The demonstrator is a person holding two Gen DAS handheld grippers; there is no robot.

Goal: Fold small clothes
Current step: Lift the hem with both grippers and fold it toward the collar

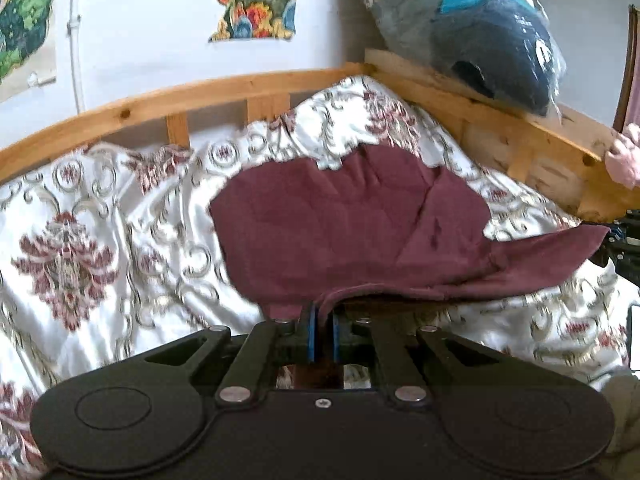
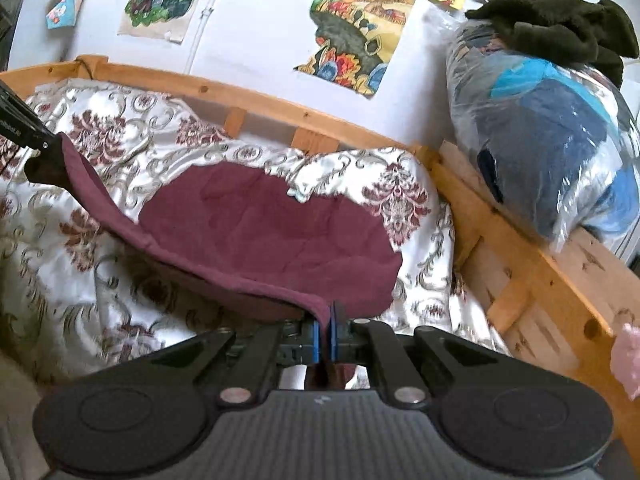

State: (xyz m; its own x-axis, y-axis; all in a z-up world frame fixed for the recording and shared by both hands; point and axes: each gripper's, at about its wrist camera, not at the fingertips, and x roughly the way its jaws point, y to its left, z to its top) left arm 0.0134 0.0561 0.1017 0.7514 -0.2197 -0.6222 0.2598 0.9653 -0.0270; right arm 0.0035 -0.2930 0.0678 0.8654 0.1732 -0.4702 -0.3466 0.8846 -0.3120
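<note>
A maroon garment (image 1: 340, 224) lies spread on the patterned bedspread (image 1: 100, 216). My left gripper (image 1: 323, 316) is shut on its near edge, cloth pinched between the blue pads. That edge is lifted and stretches right to the other gripper (image 1: 624, 240) at the frame's edge. In the right wrist view the same garment (image 2: 264, 232) lies ahead, and my right gripper (image 2: 327, 312) is shut on its near edge. The lifted edge runs up left to the left gripper (image 2: 40, 148).
A wooden bed rail (image 1: 240, 88) runs along the far side and right (image 2: 520, 248). A clear plastic bag of clothes (image 2: 552, 152) sits on the rail's corner with a dark fleece item (image 2: 560, 28) on top. Posters hang on the wall (image 2: 256, 20). A pink cloth (image 1: 624, 156) is at the right.
</note>
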